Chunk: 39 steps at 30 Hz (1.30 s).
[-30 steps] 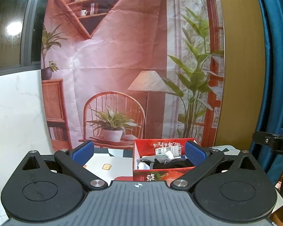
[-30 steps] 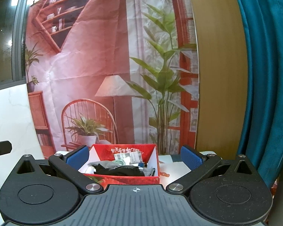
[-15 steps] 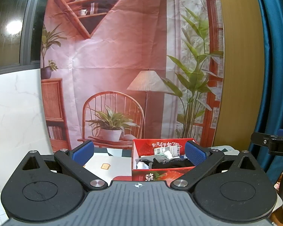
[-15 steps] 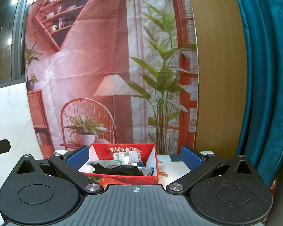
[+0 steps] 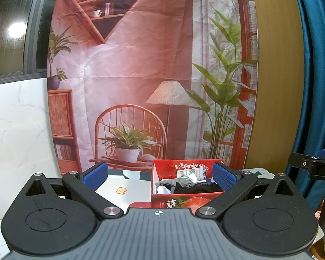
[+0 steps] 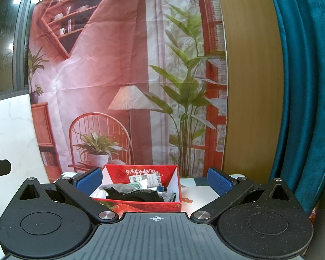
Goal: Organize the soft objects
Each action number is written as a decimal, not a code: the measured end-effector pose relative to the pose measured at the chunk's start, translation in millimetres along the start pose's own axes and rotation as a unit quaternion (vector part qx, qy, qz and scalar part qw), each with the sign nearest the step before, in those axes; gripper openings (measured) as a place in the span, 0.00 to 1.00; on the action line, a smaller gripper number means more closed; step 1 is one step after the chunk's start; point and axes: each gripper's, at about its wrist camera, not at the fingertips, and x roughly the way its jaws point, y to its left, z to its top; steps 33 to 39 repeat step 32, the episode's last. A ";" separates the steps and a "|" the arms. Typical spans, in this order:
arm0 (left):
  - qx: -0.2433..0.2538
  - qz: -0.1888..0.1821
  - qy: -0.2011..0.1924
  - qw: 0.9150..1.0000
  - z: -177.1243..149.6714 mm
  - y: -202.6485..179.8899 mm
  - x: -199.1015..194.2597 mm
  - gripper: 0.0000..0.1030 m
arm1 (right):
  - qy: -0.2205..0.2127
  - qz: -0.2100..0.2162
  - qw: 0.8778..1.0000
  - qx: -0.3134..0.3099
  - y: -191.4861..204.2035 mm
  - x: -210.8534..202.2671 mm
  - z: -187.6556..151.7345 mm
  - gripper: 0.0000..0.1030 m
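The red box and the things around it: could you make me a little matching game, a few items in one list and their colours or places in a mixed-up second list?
Things:
1. red box
2. black cloth
3. curtain
4. left gripper

Descriptions:
A. teal, hanging at the far right
B. open and empty, blue pads wide apart
C. lying inside the box, on top of the pile
D. standing on the table, printed with strawberries, holding soft items

Pairs: 1-D, 2-C, 3-A, 4-B
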 end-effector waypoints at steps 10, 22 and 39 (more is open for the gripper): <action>-0.001 0.000 0.000 1.000 -0.1 -0.7 -0.2 1.00 | 0.000 0.000 1.000 -0.001 -1.9 -0.1 -0.1 1.00; -0.003 -0.002 0.002 1.000 -1.2 -1.0 -0.4 1.00 | 0.001 0.001 1.000 -0.001 -3.4 0.0 -0.1 1.00; -0.008 -0.003 0.004 1.000 -2.9 -4.7 -2.2 1.00 | 0.001 0.000 1.000 -0.001 -3.2 0.0 0.4 1.00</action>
